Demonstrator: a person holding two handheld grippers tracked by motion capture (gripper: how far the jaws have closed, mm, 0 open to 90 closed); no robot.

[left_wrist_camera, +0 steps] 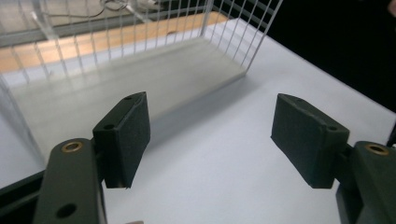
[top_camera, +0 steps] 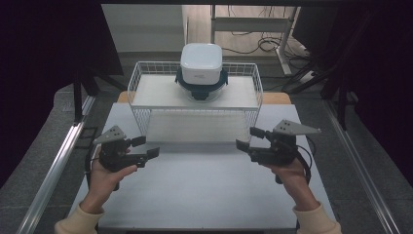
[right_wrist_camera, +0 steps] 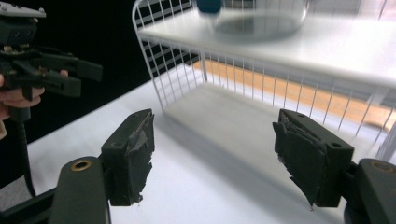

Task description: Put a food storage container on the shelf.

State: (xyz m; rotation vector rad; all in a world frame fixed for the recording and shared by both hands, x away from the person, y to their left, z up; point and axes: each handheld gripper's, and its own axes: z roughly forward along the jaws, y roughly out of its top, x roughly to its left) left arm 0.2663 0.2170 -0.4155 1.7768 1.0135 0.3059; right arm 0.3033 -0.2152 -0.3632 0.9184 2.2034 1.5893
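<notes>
A glass container with a white lid [top_camera: 201, 62] and dark blue clasps stands on top of a white wire shelf rack [top_camera: 195, 92] at the far middle of the white table [top_camera: 195, 185]. The container's glass base [right_wrist_camera: 261, 21] appears on the shelf top in the right gripper view. My left gripper [top_camera: 145, 147] is held low over the table, left of the rack's front, jaws open and empty [left_wrist_camera: 210, 140]. My right gripper [top_camera: 250, 138] is at the rack's front right, also open with nothing between its pads [right_wrist_camera: 212, 158]. The two grippers point toward each other.
The rack has an open lower level with a white floor [left_wrist_camera: 116, 88]. A wooden strip [right_wrist_camera: 299, 88] runs behind the rack. Metal rails [top_camera: 53, 170] flank the table. Dark curtains and a desk frame with cables [top_camera: 253, 29] stand beyond.
</notes>
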